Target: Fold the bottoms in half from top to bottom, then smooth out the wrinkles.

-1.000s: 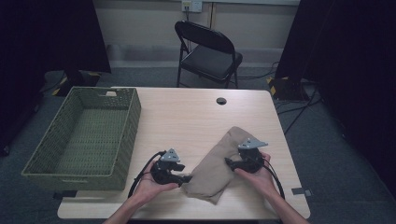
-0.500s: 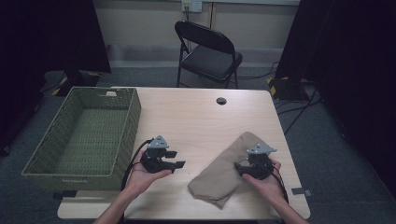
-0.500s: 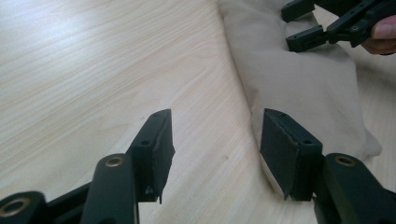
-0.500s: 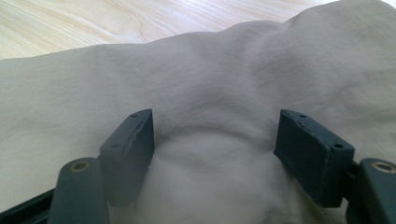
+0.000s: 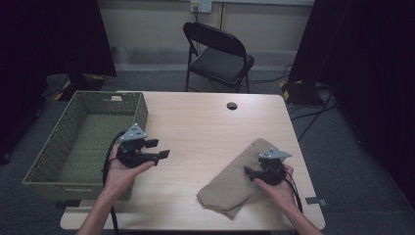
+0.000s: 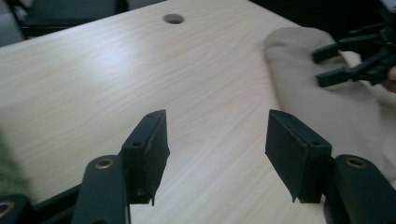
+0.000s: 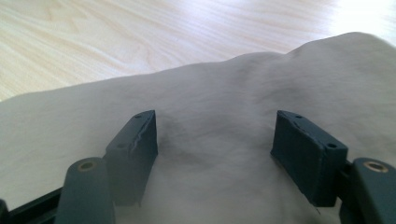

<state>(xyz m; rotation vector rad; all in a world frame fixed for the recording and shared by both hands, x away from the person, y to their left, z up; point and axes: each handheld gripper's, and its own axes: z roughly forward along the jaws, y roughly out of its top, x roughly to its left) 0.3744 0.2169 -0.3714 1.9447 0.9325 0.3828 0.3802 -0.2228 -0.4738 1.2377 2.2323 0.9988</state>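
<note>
The left gripper (image 5: 159, 149) is held above the pale wooden table (image 5: 195, 122), just beside the near right corner of the green woven basket (image 5: 58, 161). Its two black jaws stand well apart with nothing between them, and they have just been opening a little further. In the left gripper view the bare wood grain runs between the jaws, and the tips point across the table toward the cloth. The person's left hand (image 5: 122, 169) cups the gripper from below, and a black cable loops down from it toward the table's near edge.

The right gripper (image 5: 249, 171) sits low over the folded beige cloth (image 5: 235, 183), its jaws pointing toward the left hand. They are spread wide and have just been closing slightly — the right gripper view shows the cloth's soft, creased surface rising between the pads, but neither pad presses on it, so nothing is grasped. The right hand (image 5: 279, 186) holds the gripper at the cloth's right edge.

The cloth lies on the near right part of the table as a long folded bundle, slanted from the near middle toward the far right, well apart from the basket. The basket rests at the table's left edge. Farther back, a small round hole (image 5: 231, 105) is set in the tabletop — and beyond the table stands a black folding chair (image 5: 218, 54).
</note>
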